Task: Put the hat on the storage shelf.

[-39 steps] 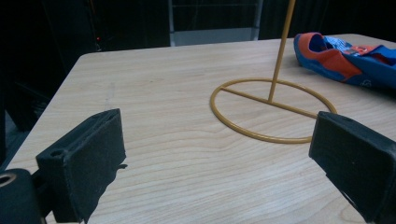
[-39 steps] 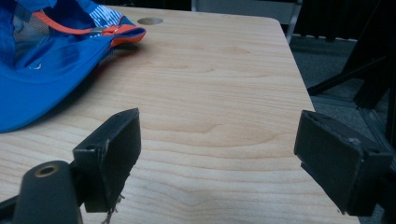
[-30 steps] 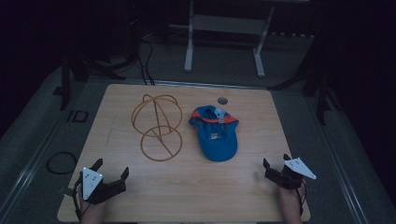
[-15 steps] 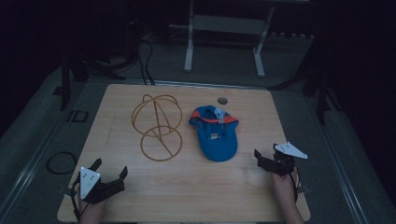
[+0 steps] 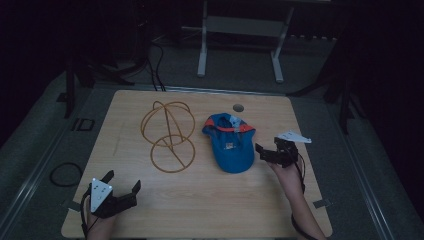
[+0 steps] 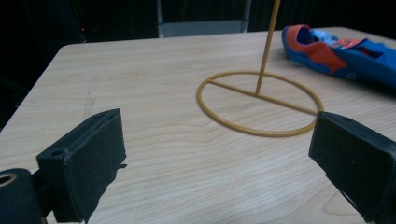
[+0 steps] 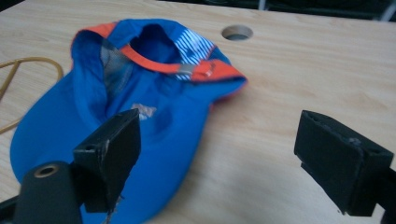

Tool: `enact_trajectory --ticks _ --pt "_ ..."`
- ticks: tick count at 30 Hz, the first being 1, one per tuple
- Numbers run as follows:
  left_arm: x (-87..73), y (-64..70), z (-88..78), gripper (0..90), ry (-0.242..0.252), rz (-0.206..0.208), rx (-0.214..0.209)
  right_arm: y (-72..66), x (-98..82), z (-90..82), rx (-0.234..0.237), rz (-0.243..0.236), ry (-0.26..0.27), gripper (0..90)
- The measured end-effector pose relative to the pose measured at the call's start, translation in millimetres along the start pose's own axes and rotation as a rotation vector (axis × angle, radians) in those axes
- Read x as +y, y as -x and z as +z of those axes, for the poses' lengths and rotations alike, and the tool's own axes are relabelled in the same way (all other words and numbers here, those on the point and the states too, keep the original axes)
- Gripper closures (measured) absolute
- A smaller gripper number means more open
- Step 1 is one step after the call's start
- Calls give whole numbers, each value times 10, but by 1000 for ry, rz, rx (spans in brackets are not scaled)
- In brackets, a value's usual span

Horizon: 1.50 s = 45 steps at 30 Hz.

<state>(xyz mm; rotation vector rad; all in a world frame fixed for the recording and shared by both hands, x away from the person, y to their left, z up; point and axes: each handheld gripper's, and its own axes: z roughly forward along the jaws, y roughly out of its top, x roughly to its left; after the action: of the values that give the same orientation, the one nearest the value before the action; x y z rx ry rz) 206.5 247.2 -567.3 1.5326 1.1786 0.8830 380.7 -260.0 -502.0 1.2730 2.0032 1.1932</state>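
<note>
The cap [image 7: 140, 112] lies on the table [image 7: 299, 79] ahead of the right gripper [image 7: 224, 154], reaching under its left jaw, bare table before the right one. The wire stand [image 6: 259, 101] sits ahead of the left gripper [image 6: 219, 168], between its jaws, the cap beyond to the right

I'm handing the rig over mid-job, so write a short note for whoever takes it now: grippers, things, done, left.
Left gripper: open, near the table's front left corner, holding nothing.
Right gripper: open, just right of the blue cap, apart from it.
Cap lies upside down mid-table, the yellow wire stand upright to its left.
Done: nothing gripped so far.
Left: probably grip the cap; the stand is untouched.
</note>
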Motion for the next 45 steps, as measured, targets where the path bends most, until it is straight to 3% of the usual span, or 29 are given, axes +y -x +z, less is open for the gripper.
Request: enact_trajectory --ticks 3,8,19,29,32,35,41,45 --pt "2 3 3 43 -6 -3 -13 -73 125 104 22 -19 4 147" --pt "6 9 4 43 -3 -5 -28 -139 303 309 71 -4 19 181" --pt "24 18 -9 44 -14 -21 -55 -162 570 729 47 -63 -13 217" --pt "56 28 -39 32 -48 -31 -46 -166 580 1087 28 -70 -58 227" --pt "62 21 -54 31 -61 -34 -33 -181 563 1262 11 -69 -93 234" --pt "62 18 -60 29 -61 -42 -29 -172 582 1380 11 -53 -110 234" --pt "58 18 -62 29 -68 -44 -31 -203 600 1585 -19 -74 -149 234" --pt "49 12 -67 29 -67 -47 -28 -209 578 1680 -17 -64 -171 234"
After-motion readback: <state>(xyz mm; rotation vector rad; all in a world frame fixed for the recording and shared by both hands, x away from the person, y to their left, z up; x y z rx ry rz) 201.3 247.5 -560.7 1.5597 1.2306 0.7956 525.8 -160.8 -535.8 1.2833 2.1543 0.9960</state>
